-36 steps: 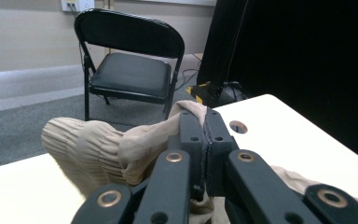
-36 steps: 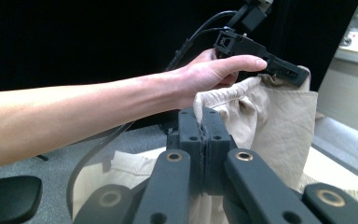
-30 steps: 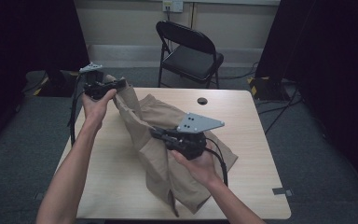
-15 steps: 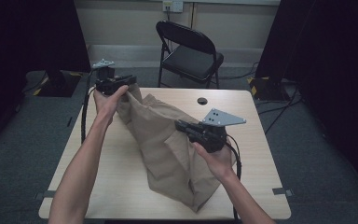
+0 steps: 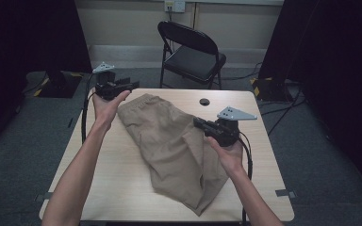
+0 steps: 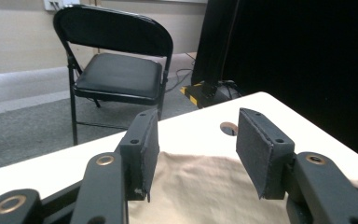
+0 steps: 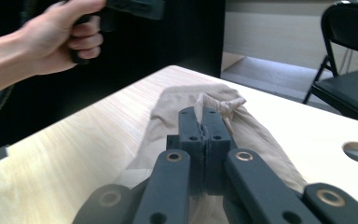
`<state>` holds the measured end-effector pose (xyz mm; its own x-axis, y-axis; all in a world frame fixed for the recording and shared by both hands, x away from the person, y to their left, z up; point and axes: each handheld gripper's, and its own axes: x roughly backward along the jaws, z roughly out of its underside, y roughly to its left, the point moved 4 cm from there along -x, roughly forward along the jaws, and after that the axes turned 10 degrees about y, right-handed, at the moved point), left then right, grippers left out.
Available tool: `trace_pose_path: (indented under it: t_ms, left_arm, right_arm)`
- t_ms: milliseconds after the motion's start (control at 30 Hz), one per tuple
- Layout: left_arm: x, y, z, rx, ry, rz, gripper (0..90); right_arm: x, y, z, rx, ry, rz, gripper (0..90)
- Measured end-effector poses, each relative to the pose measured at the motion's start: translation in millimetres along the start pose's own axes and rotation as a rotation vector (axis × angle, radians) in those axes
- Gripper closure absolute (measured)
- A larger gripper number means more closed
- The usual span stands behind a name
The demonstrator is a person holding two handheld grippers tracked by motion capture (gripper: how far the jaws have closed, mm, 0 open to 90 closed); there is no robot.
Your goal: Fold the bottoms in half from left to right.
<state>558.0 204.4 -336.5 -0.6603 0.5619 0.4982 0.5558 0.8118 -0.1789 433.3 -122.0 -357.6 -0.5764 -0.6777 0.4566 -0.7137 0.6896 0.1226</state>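
Tan shorts (image 5: 174,146) spread across tabletop (image 5: 122,188). Right gripper (image 7: 205,122) clamped on fabric fold (bunched above pads). Left gripper (image 6: 193,154) held apart, gripping nothing, over waistband edge.

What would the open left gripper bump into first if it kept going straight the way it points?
Probably nothing on the table. The left gripper has open jaws above the rumpled tan cloth shorts and points over the light wooden table's far edge. Beyond stands the black folding metal chair, likely first, though depth is unclear.
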Motion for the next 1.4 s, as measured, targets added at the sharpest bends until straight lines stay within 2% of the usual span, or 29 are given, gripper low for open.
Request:
trace_pose_path:
  t_ms: [67, 133, 267, 367, 400, 433, 533, 633, 700, 767, 833, 933, 1033, 1100, 1167, 1267, 1367, 1400]
  left_arm:
    - [-1.3, -2.4, 6.3, -0.023, 0.011, -0.008, 49.0]
    - [-2.7, -4.2, 12.6, -0.009, 0.009, 0.011, 49.4]
    - [-7.2, -8.5, 25.3, -0.018, 0.024, 0.029, 49.3]
    - [-11.1, -11.7, 33.8, -0.025, 0.043, 0.038, 49.3]
    - [-12.5, -12.9, 37.2, -0.035, 0.062, 0.045, 49.2]
    - [-13.5, -14.3, 39.9, -0.038, 0.060, 0.040, 48.8]
    - [-16.8, -15.5, 49.0, -0.035, 0.081, 0.050, 48.8]
    - [-20.8, -15.4, 57.9, -0.035, 0.097, 0.046, 48.4]
    - [-23.8, -15.5, 64.2, -0.023, 0.106, 0.051, 48.5]
    - [-26.0, -17.1, 70.6, -0.030, 0.123, 0.057, 48.9]
    - [-27.0, -21.3, 76.9, -0.034, 0.130, 0.075, 50.8]
    - [-28.4, -30.1, 89.4, -0.060, 0.153, 0.092, 54.3]
    - [-32.8, -36.0, 106.5, -0.062, 0.175, 0.110, 56.0]
    - [-38.3, -35.9, 117.0, -0.058, 0.204, 0.107, 56.0]
    - [-44.0, -34.4, 125.5, -0.032, 0.212, 0.114, 55.6]
    - [-52.5, -32.8, 135.9, -0.020, 0.231, 0.114, 55.4]
    - [-60.1, -32.7, 143.9, -0.024, 0.255, 0.106, 55.1]
    - [-62.3, -33.0, 146.2, -0.029, 0.267, 0.102, 55.1]
  right_arm:
    - [0.7, -8.2, 2.1, -0.013, 0.005, 0.016, 89.4]
    - [2.2, -15.5, 2.8, -0.028, 0.011, 0.030, 89.4]
    - [6.9, -24.8, 3.8, -0.047, 0.007, 0.054, 89.4]
    - [5.6, -32.6, 12.5, -0.072, 0.027, 0.063, 89.3]
    - [4.3, -36.1, 17.7, -0.077, 0.043, 0.070, 89.2]
    - [3.0, -40.6, 24.7, -0.088, 0.061, 0.079, 88.8]
    - [0.8, -52.4, 39.6, -0.099, 0.101, 0.121, 81.3]
    - [3.5, -68.7, 53.8, -0.126, 0.140, 0.200, 66.4]
    - [8.4, -74.8, 59.8, -0.140, 0.141, 0.196, 60.9]
    - [12.3, -76.9, 65.4, -0.132, 0.159, 0.205, 56.8]
    - [15.6, -76.9, 72.1, -0.121, 0.168, 0.195, 56.2]
    - [18.4, -81.5, 85.2, -0.131, 0.197, 0.213, 55.7]
    - [21.3, -93.1, 100.2, -0.136, 0.241, 0.243, 55.7]
    - [21.5, -102.7, 107.9, -0.127, 0.259, 0.240, 54.3]
    - [19.3, -113.9, 116.9, -0.135, 0.282, 0.242, 53.0]
    - [12.4, -126.3, 130.4, -0.158, 0.301, 0.223, 51.9]
    - [7.0, -128.3, 135.7, -0.161, 0.316, 0.212, 52.8]
    - [0.8, -126.6, 140.3, -0.157, 0.332, 0.196, 65.5]
